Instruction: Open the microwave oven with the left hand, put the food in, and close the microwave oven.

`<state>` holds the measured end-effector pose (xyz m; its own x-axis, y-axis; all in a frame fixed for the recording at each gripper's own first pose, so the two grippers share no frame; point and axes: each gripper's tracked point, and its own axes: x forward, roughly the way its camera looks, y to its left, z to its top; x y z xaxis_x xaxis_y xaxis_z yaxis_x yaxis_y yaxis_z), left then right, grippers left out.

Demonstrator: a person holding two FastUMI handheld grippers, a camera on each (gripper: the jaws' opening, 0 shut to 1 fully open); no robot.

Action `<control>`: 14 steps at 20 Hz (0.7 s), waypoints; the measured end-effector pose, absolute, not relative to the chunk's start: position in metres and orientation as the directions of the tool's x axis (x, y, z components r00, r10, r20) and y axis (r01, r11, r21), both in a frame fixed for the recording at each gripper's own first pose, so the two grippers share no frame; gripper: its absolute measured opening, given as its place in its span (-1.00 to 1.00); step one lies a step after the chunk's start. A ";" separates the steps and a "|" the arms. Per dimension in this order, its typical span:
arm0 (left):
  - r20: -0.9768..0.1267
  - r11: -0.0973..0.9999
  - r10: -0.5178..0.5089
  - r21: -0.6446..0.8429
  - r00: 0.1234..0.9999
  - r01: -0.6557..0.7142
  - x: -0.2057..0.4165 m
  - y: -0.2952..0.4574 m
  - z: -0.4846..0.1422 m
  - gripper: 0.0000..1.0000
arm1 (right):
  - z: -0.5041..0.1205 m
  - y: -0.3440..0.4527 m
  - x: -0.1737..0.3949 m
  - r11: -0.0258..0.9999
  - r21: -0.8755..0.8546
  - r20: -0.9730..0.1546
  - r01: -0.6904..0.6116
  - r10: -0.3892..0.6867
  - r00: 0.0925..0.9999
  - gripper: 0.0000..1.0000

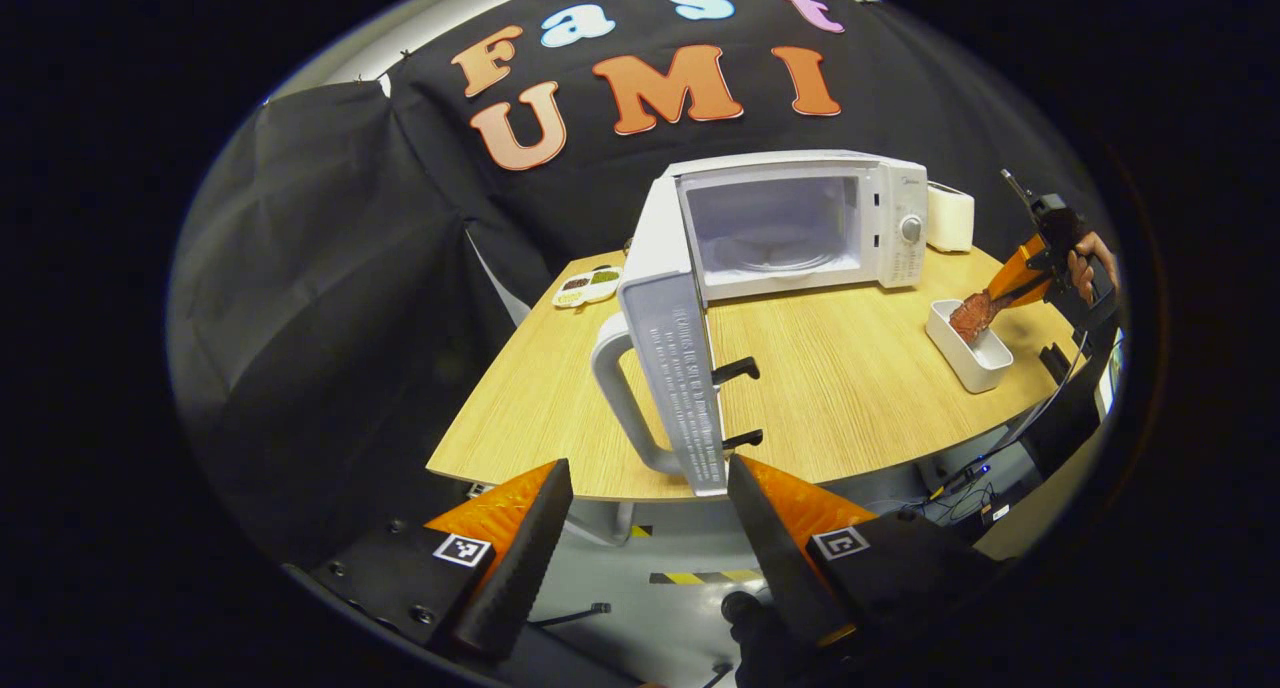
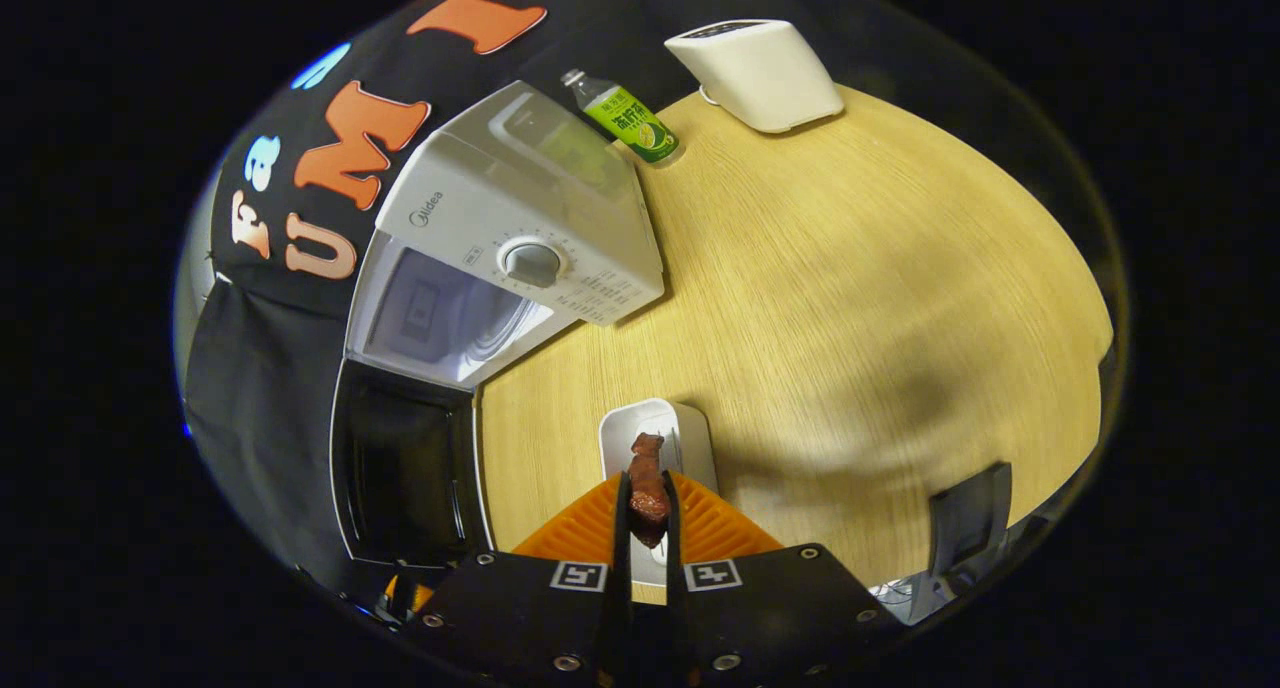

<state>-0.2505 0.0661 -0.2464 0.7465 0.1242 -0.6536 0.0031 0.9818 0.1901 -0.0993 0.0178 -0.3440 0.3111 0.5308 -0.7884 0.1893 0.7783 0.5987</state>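
Left claw (image 1: 640,528) spread wide, holding nothing, near the white microwave's open door (image 1: 670,368). Right claw (image 2: 648,503) clamped on reddish-brown meat piece (image 2: 648,483) above white rectangular dish (image 2: 655,433) on wooden bench (image 2: 850,298).

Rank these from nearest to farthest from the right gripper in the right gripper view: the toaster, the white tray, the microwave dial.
1. White tray: just beyond the right gripper, under the held meat.
2. Microwave dial: farther off, up and left on the table.
3. Toaster: farthest, at the table's far edge, upper right.
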 end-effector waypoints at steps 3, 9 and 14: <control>-0.652 0.984 0.128 0.178 0.747 -0.014 -0.251 0.065 -0.241 1.00 | -0.342 0.021 -0.101 0.776 0.601 -0.787 0.191 0.533 0.310 -0.78; -0.613 0.985 0.163 0.141 0.773 -0.095 -0.250 0.076 -0.215 0.84 | -0.312 0.020 -0.096 0.748 0.627 -0.761 0.218 0.529 0.375 -0.77; -0.558 0.982 0.185 0.138 0.809 -0.129 -0.237 0.105 -0.194 1.00 | -0.263 0.043 -0.079 0.642 0.724 -0.666 0.252 0.555 0.498 -0.77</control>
<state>-0.2372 0.1051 -0.1942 0.8093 0.1847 -0.5576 -0.1287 0.9820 0.1384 -0.0785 0.0425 -0.2634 0.4981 0.5555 -0.6659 0.2522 0.6419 0.7241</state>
